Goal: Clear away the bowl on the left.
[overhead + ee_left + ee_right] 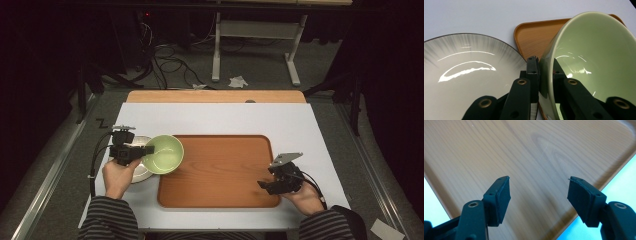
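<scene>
We see the left tool [148, 149] clamped on the rim of the green bowl [165, 154], one jaw inside the bowl and one against its outer wall, as the left gripper view makes plain. The bowl [594, 57] is tilted rather than level, and it sits near the left edge of the desk [220, 117], overlapping the left rim of the wooden tray [220, 170]. Whether its base touches anything we cannot tell. Just beside it, on the side toward the desk's left edge, lies a white plate [140, 172] with a dark streaked rim; in the left gripper view this plate [461, 75] lies directly under the outer jaw, and the tray's corner [534, 37] shows between plate and bowl.

The right tool [264, 185] is released, its jaws spread wide with nothing between them. It hovers over the near right corner of the tray, well apart from the bowl. In the right gripper view its fingertips [501, 195] hang above the bare wood grain of the tray [536, 157], with the light desk surface showing past the tray's rim on both sides.
</scene>
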Action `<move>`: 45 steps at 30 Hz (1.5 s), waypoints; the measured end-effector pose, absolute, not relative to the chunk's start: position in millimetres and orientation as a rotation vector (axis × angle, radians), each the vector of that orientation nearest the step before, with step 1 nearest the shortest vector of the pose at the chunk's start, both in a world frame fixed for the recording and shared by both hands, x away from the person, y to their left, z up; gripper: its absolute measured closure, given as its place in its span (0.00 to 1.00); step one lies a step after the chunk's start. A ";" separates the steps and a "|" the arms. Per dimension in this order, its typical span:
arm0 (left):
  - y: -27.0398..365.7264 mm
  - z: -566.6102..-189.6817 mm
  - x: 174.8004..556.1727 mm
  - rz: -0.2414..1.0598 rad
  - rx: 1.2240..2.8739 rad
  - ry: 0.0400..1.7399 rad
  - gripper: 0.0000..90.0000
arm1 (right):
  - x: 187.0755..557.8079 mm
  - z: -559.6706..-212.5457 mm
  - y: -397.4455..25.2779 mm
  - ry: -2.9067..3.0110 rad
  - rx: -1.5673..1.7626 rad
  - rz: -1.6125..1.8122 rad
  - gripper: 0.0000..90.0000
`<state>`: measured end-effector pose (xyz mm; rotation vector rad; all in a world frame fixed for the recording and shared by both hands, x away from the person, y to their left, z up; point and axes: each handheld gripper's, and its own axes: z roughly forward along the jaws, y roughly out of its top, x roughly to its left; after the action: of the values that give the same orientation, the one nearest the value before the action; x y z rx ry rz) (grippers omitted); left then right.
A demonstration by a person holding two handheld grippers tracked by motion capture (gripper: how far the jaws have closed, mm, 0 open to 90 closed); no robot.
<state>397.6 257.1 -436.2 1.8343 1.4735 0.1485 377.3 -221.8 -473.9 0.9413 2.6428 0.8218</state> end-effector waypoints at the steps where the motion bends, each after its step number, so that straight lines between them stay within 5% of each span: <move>1: 255.8 -435.8 397.6 0.145 1.836 1.469 0.92 | 377.3 -473.9 -221.9 2.643 0.942 0.824 0.40; 45: 207.4 -434.0 406.1 0.063 1.953 1.332 0.92 | 377.1 -474.5 -221.5 2.642 0.942 0.818 0.40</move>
<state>406.1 207.4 -434.0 1.9528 1.3322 0.0627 377.1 -221.5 -474.5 0.9419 2.6416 0.8184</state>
